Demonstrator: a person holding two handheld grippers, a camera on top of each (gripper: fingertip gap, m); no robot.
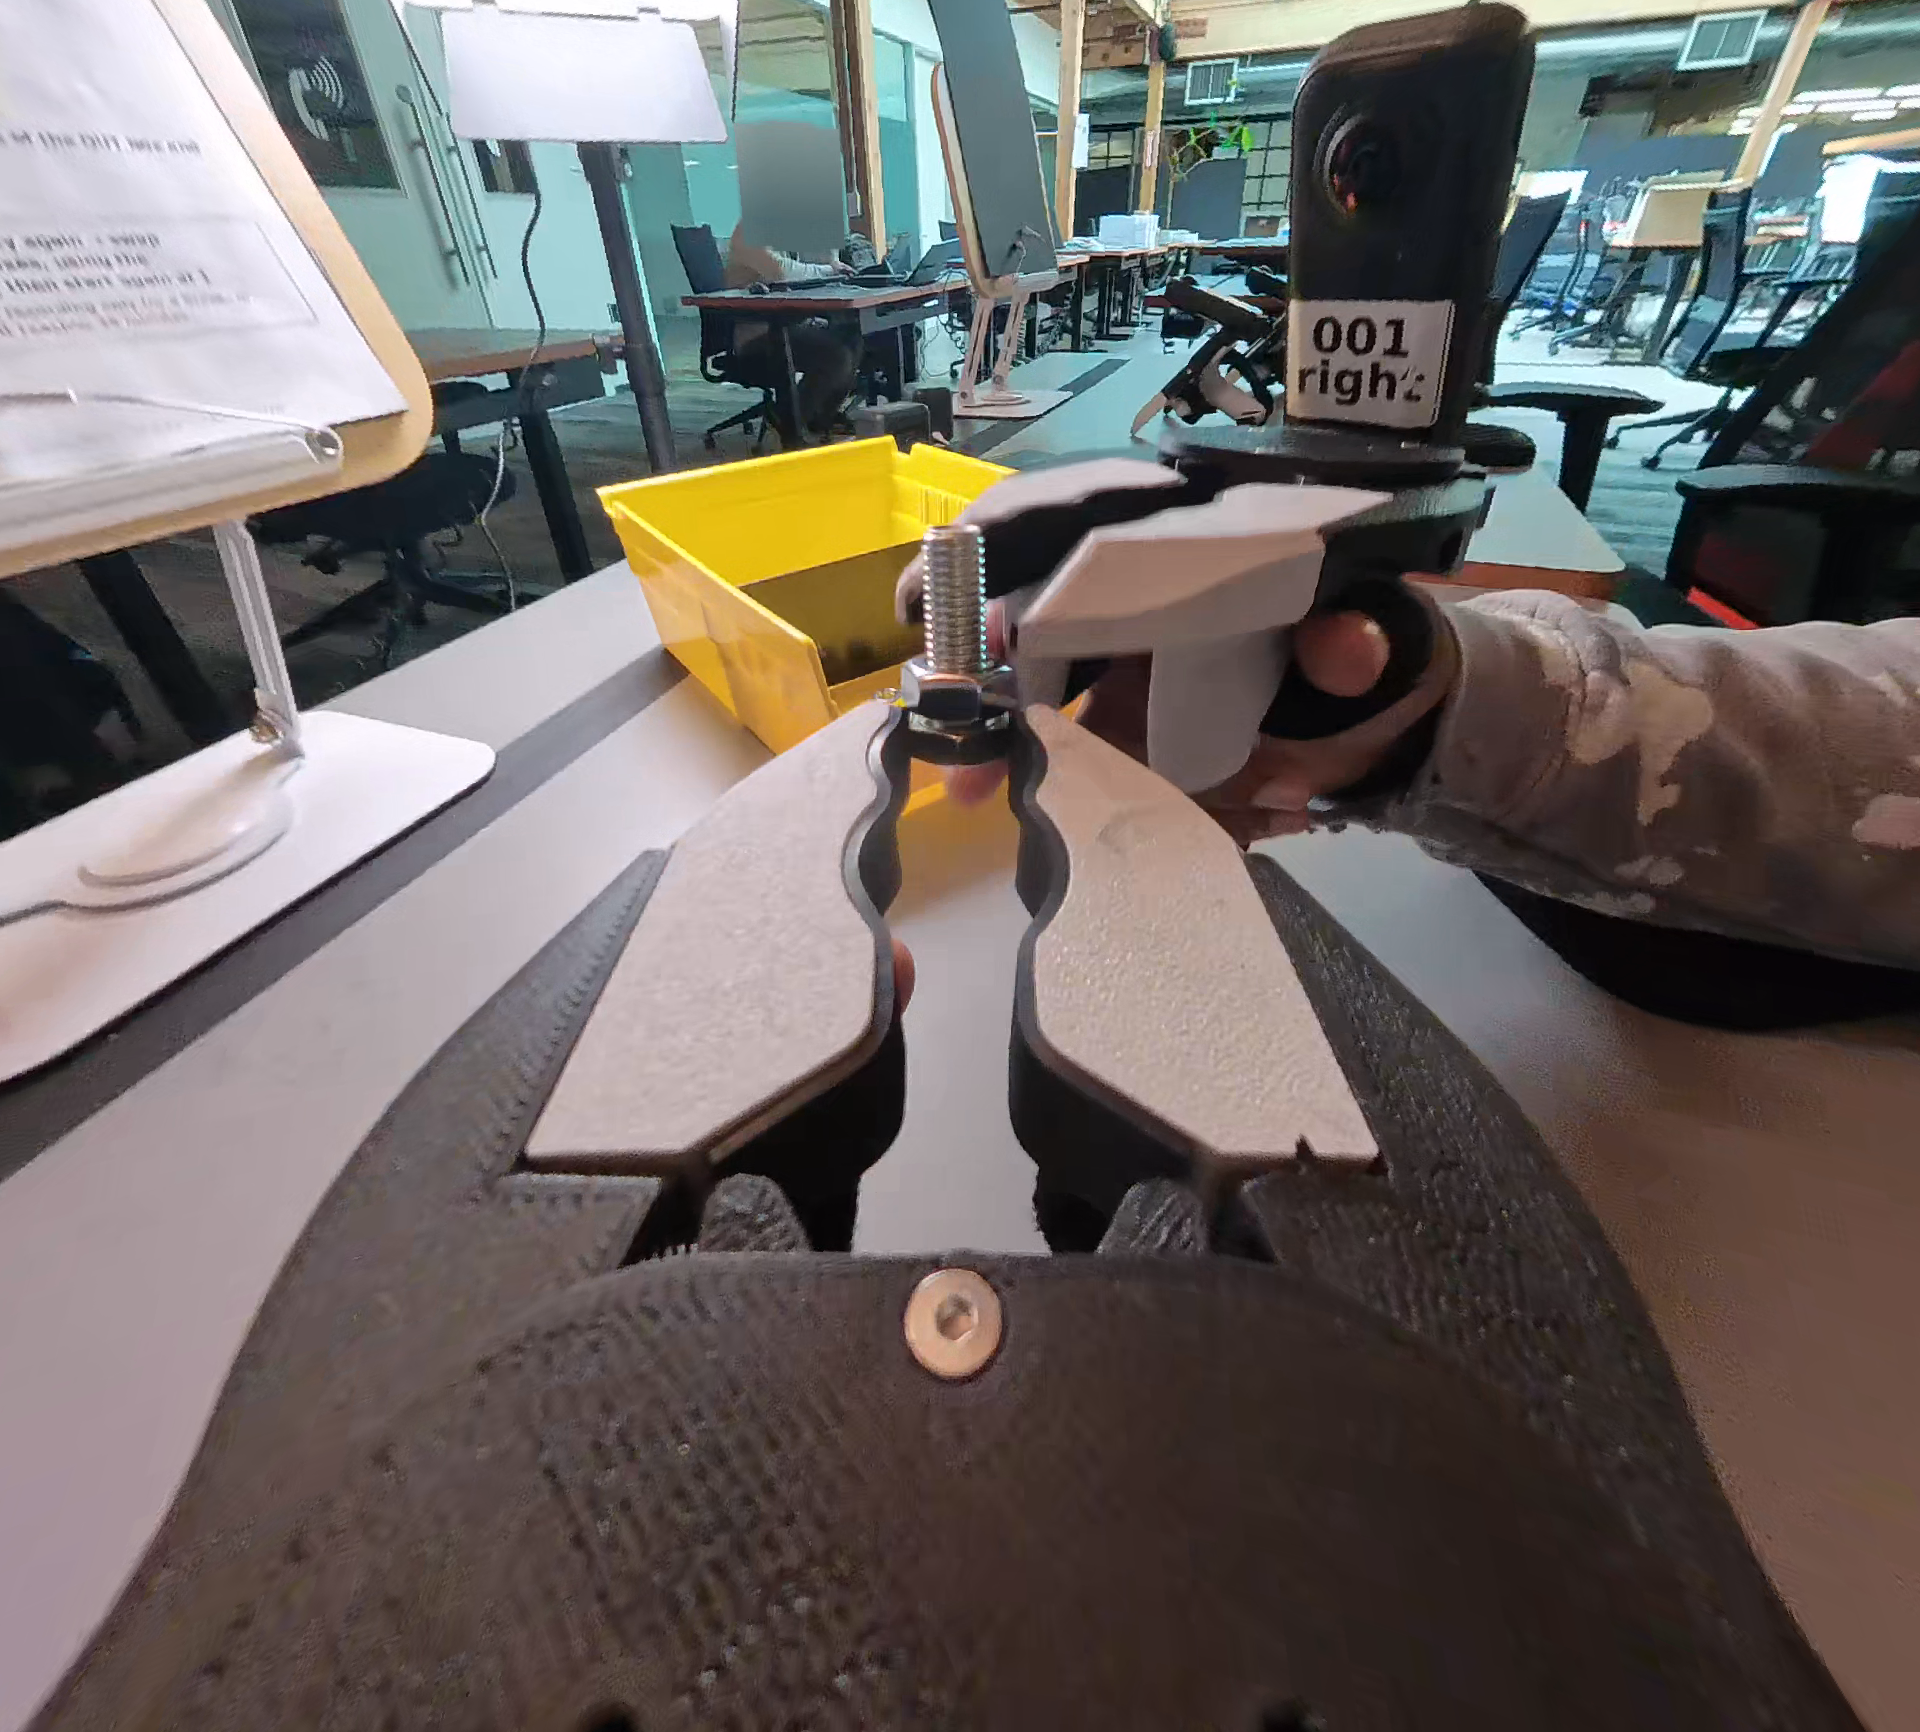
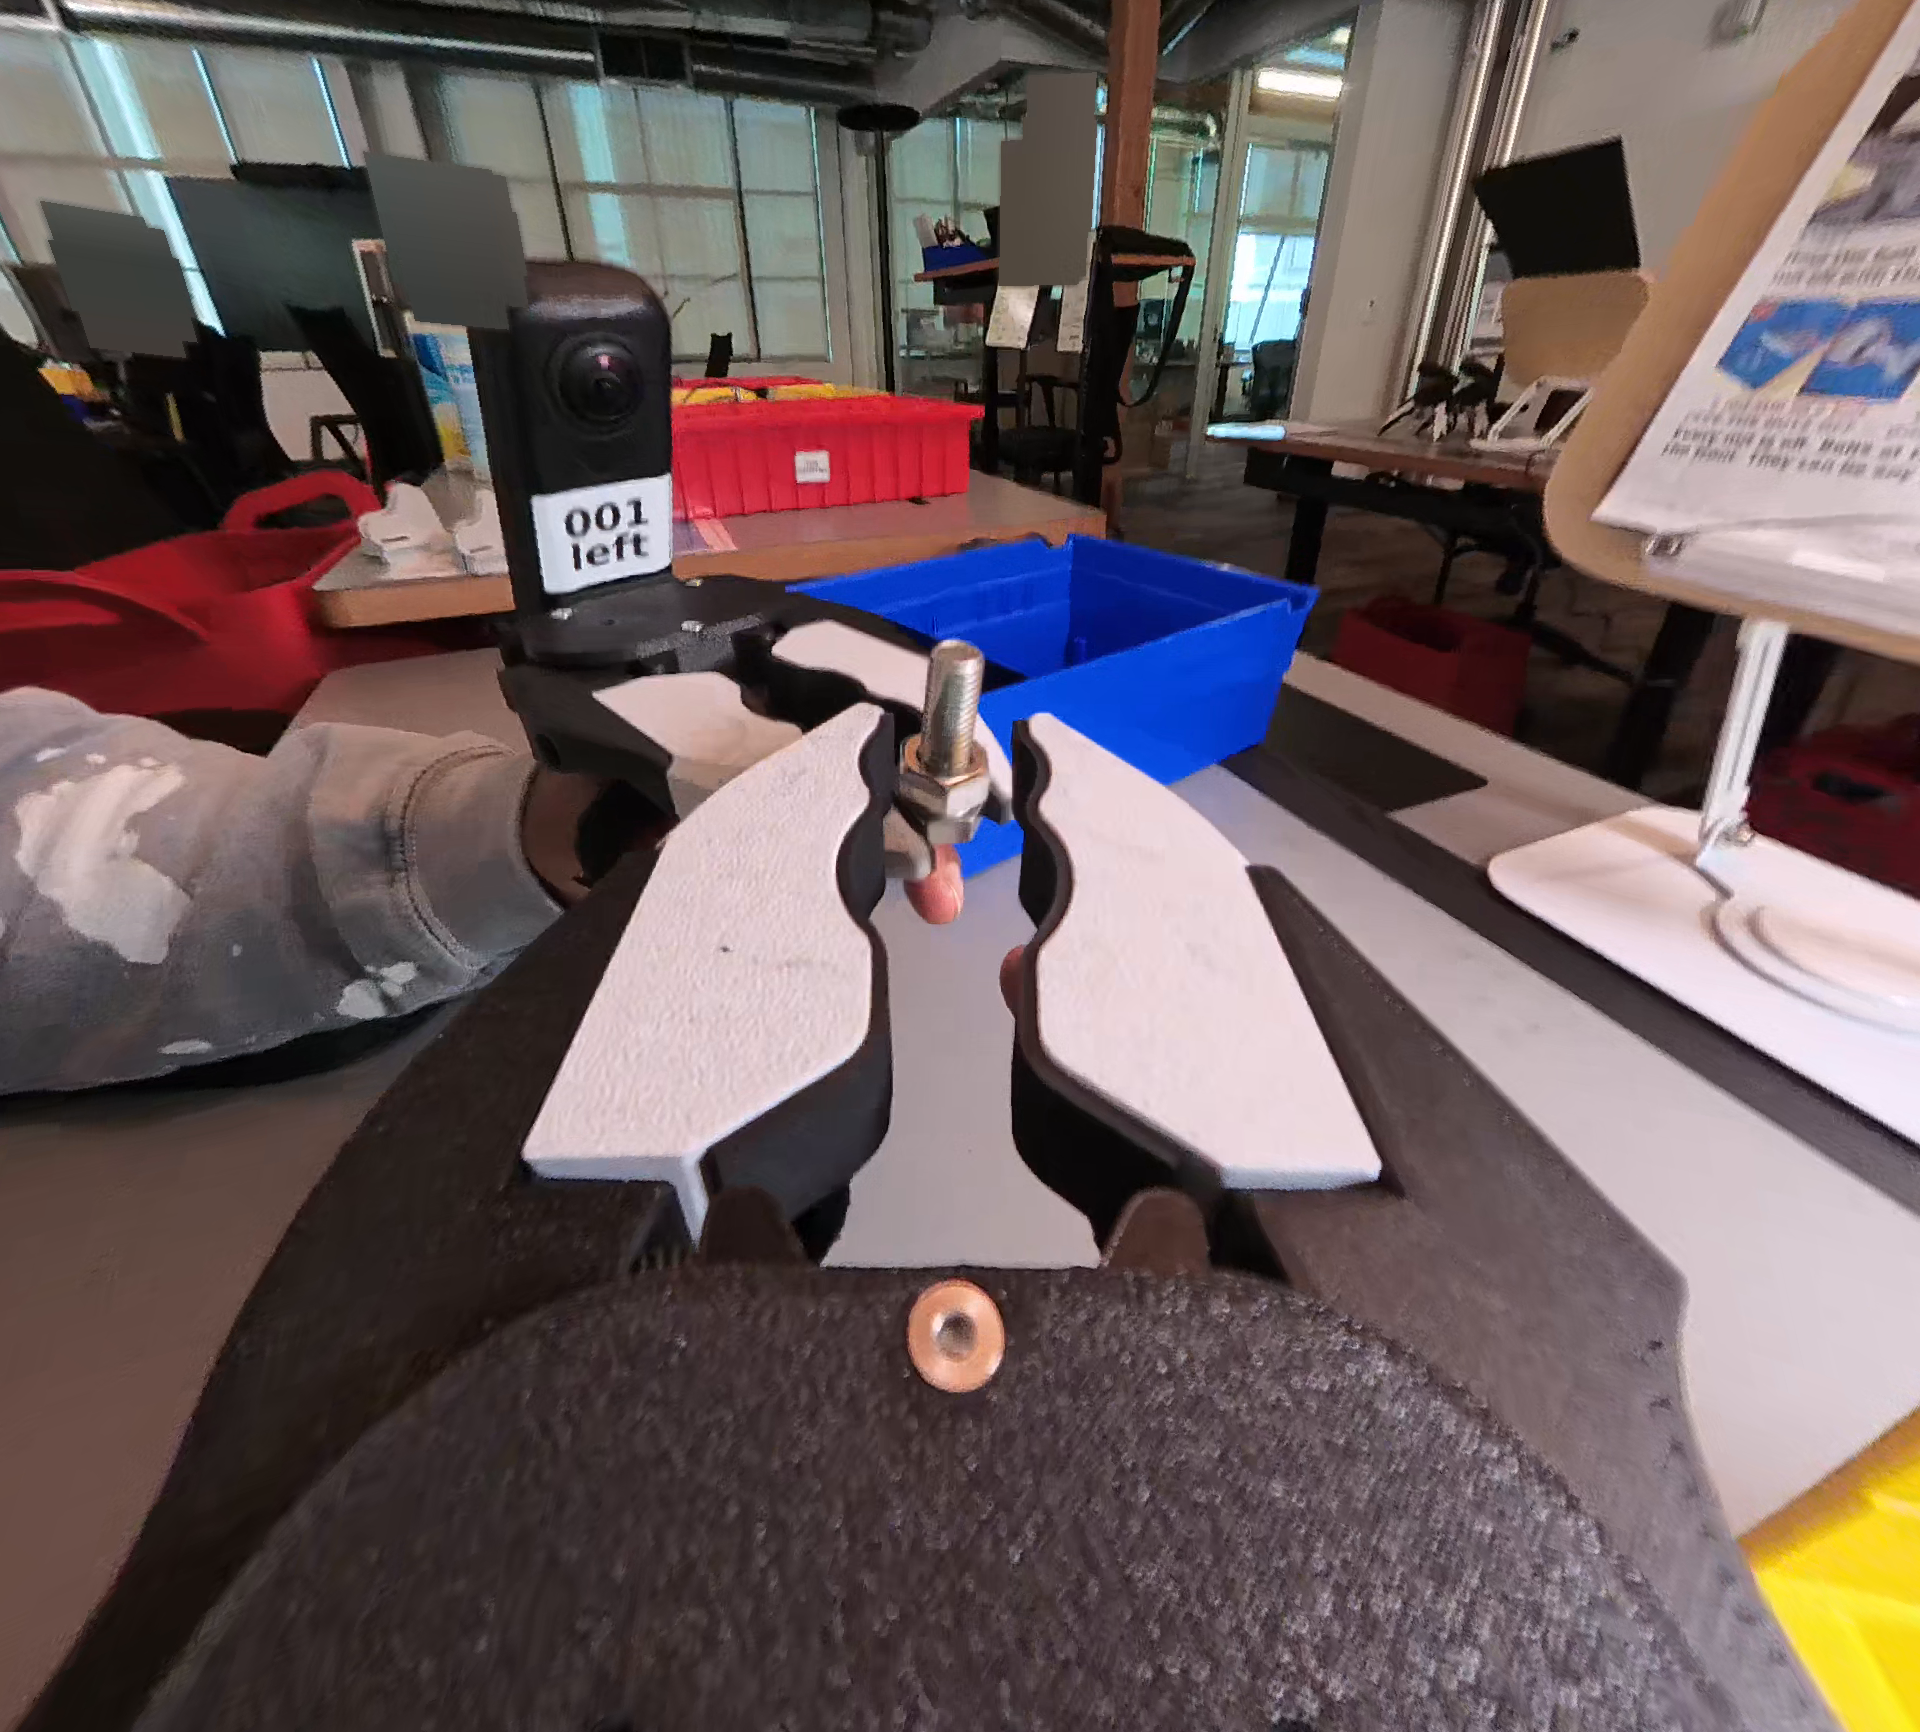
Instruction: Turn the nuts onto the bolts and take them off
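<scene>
1. The bolt (image 1: 954,593) is held upright in the air above the grey table (image 1: 582,861), in front of the yellow bin (image 1: 727,581) that stands near the far edge of the table; it does not touch the table.
2. The left gripper (image 1: 958,726) has its fingers clamped on the bottom of the bolt, at its head; a nut (image 1: 948,683) sits low on the thread, just above these fingertips.
3. The right gripper (image 2: 951,747) has its fingers a little apart on both sides of the bolt; in the right wrist view a gap shows on the right side, so it seems not to press on anything yet.
4. The bolt and nut are bright metal, stiff and hard; they probably are rather heavy for their size, and smooth, so they could slip between flat pads.
5. The nut has six flat sides; these flats seem the best place to hold it for turning, because the thread is ribbed and round.
6. The fingers (image 1: 758,934) are flat, pale grey and grainy on top, with black wavy inner edges; the notch near the tip fits round things.
7. A blue bin (image 2: 1132,643) of smooth plastic stands behind the bolt in the right wrist view; a white stand (image 1: 208,799) with a paper sheet is at the side edge of the table.
</scene>
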